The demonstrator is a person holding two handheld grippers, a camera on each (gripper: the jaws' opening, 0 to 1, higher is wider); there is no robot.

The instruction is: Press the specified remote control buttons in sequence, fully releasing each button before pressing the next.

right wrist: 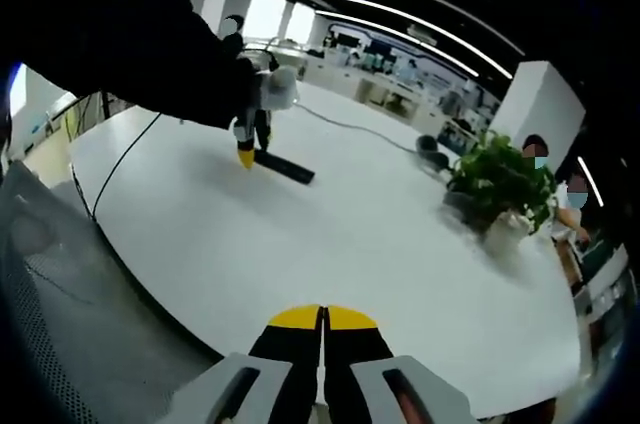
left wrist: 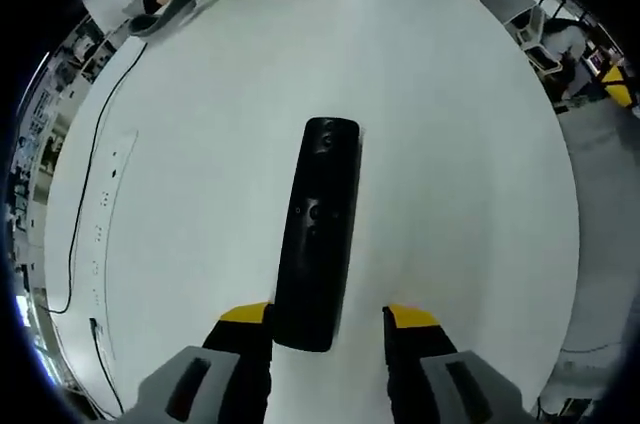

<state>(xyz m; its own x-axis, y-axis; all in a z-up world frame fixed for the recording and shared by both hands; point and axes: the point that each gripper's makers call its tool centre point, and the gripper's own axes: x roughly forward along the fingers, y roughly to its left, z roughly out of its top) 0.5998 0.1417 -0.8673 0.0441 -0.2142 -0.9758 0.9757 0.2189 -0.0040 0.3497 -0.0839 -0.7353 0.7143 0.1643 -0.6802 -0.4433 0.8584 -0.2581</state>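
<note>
A long black remote control (left wrist: 318, 229) lies flat on the white table (left wrist: 450, 144), buttons up, pointing away from me. My left gripper (left wrist: 328, 317) is open, its yellow-tipped jaws standing either side of the remote's near end with a gap on the right. In the right gripper view the same remote (right wrist: 285, 168) shows far off on the table, with the left gripper (right wrist: 250, 152) held over its end by a dark sleeve (right wrist: 150, 54). My right gripper (right wrist: 322, 318) is shut with nothing in it, at the table's near edge.
A potted plant (right wrist: 498, 184) stands at the table's far side. A black cable (left wrist: 85, 214) runs along the left part of the table beside a power strip (left wrist: 105, 199). People sit beyond the plant. Grey floor (right wrist: 60, 284) lies off the table's edge.
</note>
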